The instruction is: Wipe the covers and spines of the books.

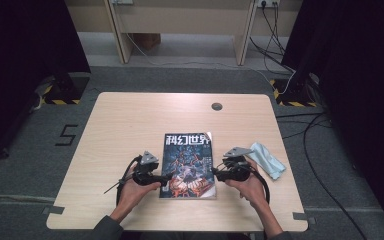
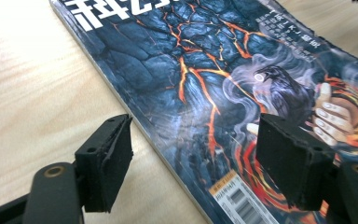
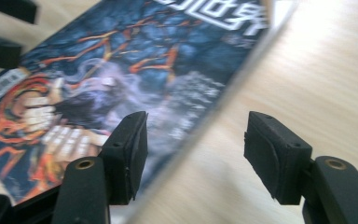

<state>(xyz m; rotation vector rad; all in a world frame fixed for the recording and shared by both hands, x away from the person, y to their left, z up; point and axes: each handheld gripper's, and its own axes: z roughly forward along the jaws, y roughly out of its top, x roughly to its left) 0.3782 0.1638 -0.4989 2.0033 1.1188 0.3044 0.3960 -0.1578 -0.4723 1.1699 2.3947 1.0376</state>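
The table (image 1: 130,120) carries a magazine (image 1: 188,165) lying flat near its front edge, between the person's two hands. The left tongs (image 1: 166,177) stand spread astride the magazine's left edge, pads pressing on nothing. The right tongs (image 1: 215,173) stand spread astride its right edge, gripping nothing. A pale blue cloth (image 1: 268,158) lies just right of them.

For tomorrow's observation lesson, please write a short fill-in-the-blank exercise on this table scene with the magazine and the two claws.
1. The magazine lies flat on the wooden ____.
2. The left claw has its jaws ____, one on each side of the magazine's edge.
3. A crumpled light blue ____ lies just beyond the right claw.
4. The magazine lies ____ the two claws.

Missing words: table; open; cloth; between
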